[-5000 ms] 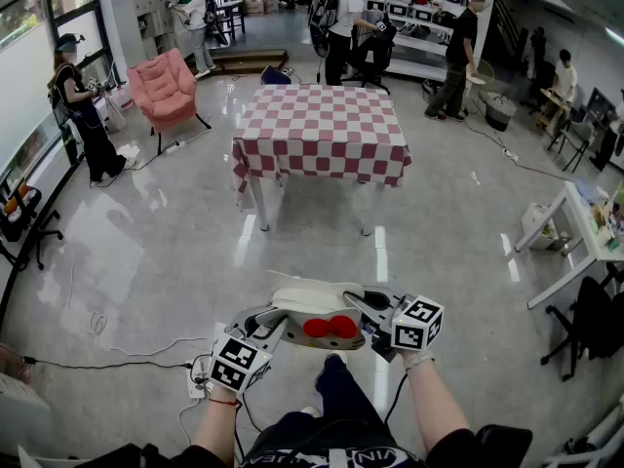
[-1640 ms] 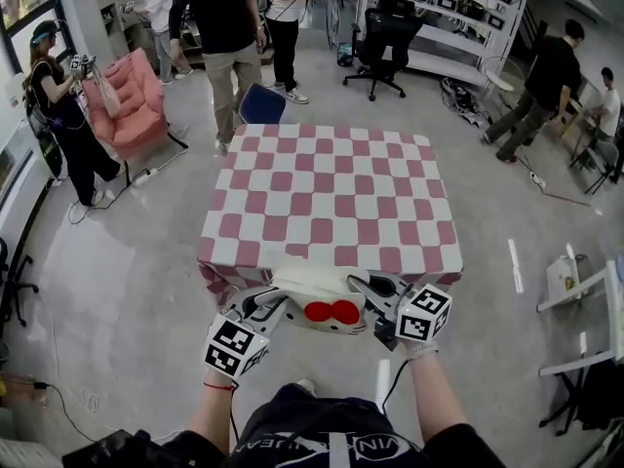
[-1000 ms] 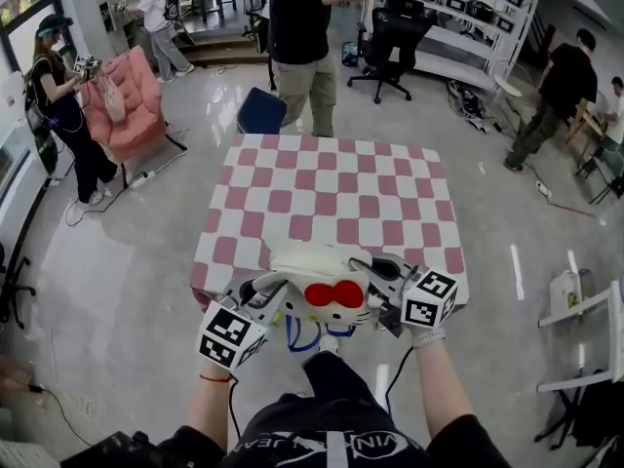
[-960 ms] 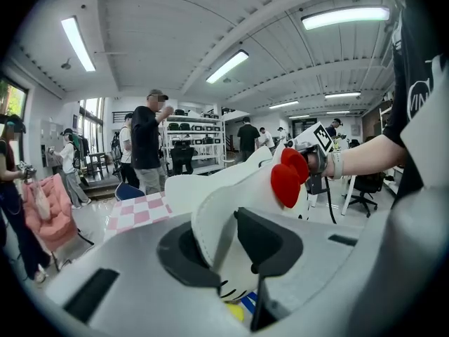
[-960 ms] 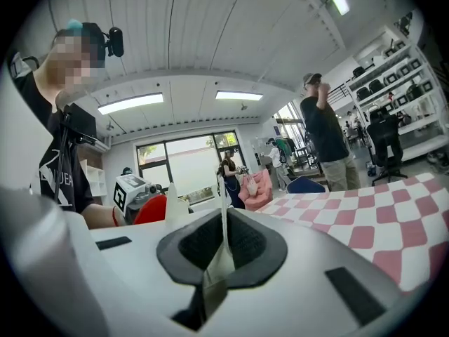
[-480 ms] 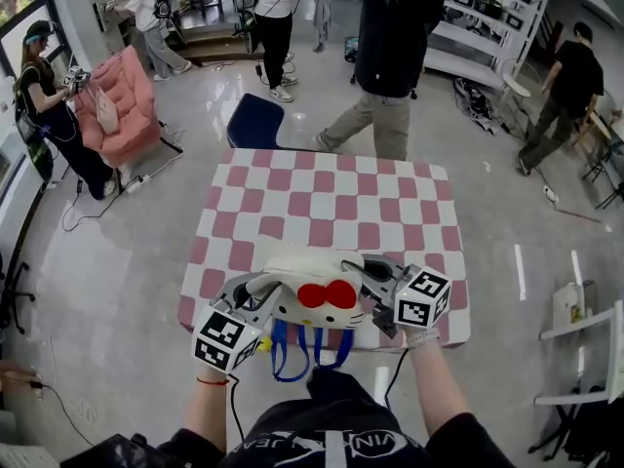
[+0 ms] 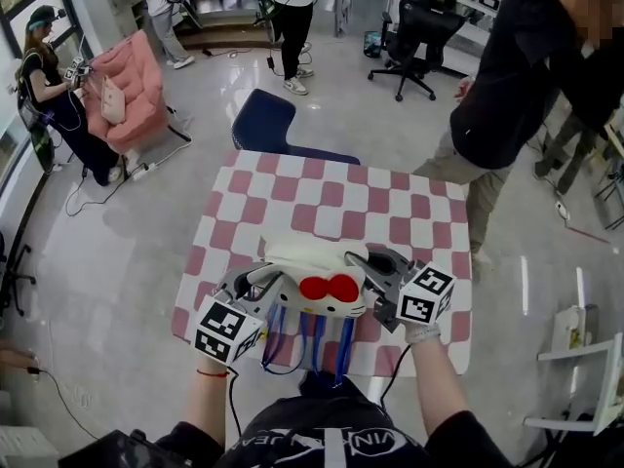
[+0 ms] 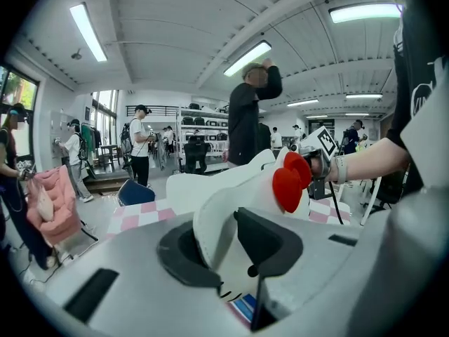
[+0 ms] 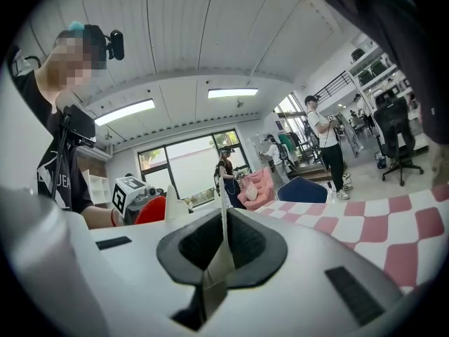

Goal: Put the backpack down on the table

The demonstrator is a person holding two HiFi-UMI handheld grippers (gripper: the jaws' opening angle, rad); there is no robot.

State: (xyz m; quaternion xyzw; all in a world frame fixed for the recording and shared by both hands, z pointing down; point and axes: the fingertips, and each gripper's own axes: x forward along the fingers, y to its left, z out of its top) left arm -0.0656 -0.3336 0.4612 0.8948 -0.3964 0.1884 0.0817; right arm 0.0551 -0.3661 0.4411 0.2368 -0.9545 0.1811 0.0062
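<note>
A white cat-face backpack (image 7: 314, 266) with a red bow (image 7: 329, 287) hangs between my two grippers over the near edge of the pink-and-white checkered table (image 7: 331, 198). Its blue straps (image 7: 314, 337) dangle below, in front of the tablecloth. My left gripper (image 7: 255, 289) is shut on the backpack's left side; in the left gripper view its jaws (image 8: 226, 248) clamp the white edge (image 8: 214, 223). My right gripper (image 7: 375, 269) is shut on the right side, and in the right gripper view a thin white fold (image 9: 219, 262) stands pinched between its jaws (image 9: 223, 253).
A person in black (image 7: 517, 96) bends beside the table's far right corner. A dark blue chair (image 7: 265, 120) stands at the far side. A pink armchair (image 7: 122, 86) and another person (image 7: 54, 86) are at the left, and a white table (image 7: 585, 359) at the right.
I have walked up to the table, so the backpack has gone from hanging over the floor to over the table's near edge. The person in black has walked round to the right.
</note>
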